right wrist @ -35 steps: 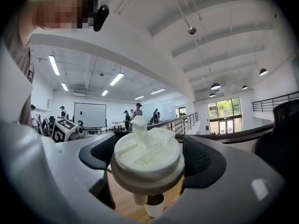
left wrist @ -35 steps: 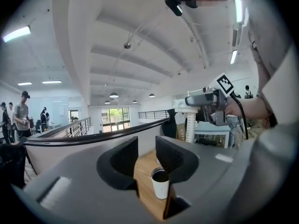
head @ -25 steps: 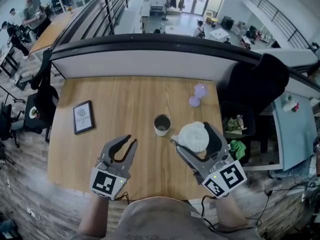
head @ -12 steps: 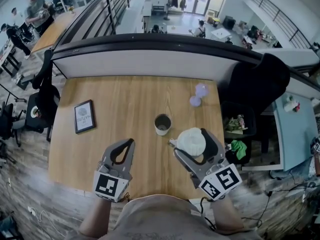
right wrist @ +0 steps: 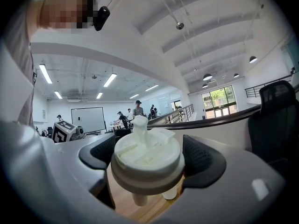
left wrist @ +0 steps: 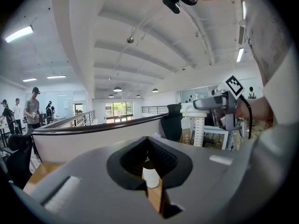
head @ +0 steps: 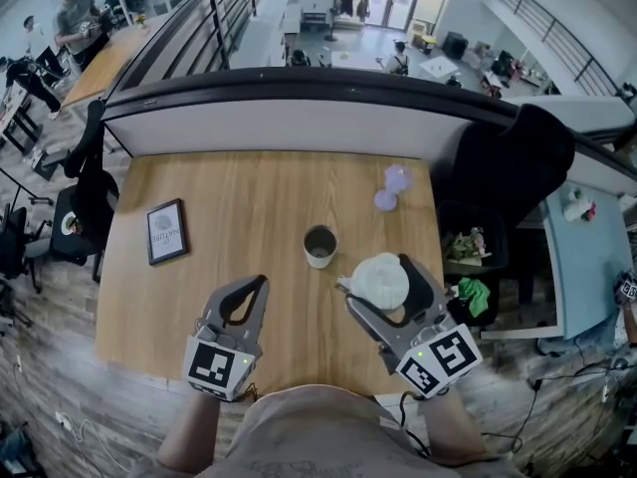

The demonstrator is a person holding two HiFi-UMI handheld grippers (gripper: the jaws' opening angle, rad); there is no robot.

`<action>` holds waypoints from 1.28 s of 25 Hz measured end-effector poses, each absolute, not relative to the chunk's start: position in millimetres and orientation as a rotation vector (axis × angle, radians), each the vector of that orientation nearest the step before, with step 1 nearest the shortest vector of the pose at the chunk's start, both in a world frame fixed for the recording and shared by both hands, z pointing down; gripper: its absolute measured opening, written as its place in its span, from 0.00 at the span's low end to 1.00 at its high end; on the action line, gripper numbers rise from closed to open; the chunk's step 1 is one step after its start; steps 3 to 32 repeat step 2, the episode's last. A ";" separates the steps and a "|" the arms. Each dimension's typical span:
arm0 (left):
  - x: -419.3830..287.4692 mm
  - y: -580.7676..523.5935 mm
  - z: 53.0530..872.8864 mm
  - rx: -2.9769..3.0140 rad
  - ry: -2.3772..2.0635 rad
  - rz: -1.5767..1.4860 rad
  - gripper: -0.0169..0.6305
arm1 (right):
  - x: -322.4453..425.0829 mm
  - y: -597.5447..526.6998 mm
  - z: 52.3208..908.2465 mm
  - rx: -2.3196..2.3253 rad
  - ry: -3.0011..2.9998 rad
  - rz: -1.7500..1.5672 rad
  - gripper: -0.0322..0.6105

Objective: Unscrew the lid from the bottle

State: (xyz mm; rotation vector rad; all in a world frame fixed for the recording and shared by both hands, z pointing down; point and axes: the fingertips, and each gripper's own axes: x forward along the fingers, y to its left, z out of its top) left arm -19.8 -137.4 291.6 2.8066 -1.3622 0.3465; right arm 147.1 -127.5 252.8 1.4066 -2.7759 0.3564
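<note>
Main hazard: losing the white lid (head: 382,279) out of the right claw (head: 376,273). Gripped only across a round, smooth-looking rim, so liable to slide or twist free with any tilt or slackened squeeze. Held over the near right part of the bench (head: 249,197), close to its right edge, so a drop could mean rolling off onto the floor.

Second hazard: knocking over the open bottle (head: 319,247). Standing alone toward the middle of the bench, touched by neither claw. Easily clipped by the short tube (right wrist: 138,199) hanging under the lid, or by the claw body, on a careless sweep to the left or away.

Left claw (head: 259,285) closed on nothing, tips together, hovering over the near edge left of centre, well apart from the bottle and in no position to steady it.

As for placing: lid squarely between the right claw's pads, spout (right wrist: 140,125) up, pressed from both sides, raised clear of the bottle's mouth. Bottle just beyond and to the left of that claw, near but not touching. Judged from this, unscrewing done, with only setting the lid down remaining.
</note>
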 end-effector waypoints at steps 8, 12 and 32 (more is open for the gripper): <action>-19.7 -135.1 292.6 2.814 -1.359 0.333 0.03 | 146.3 -125.2 252.7 1.402 -2.783 0.360 0.77; -19.7 -135.1 292.6 2.814 -1.359 0.333 0.03 | 146.3 -125.2 252.7 1.402 -2.783 0.360 0.77; -19.7 -135.1 292.6 2.814 -1.359 0.333 0.03 | 146.3 -125.2 252.7 1.402 -2.783 0.360 0.77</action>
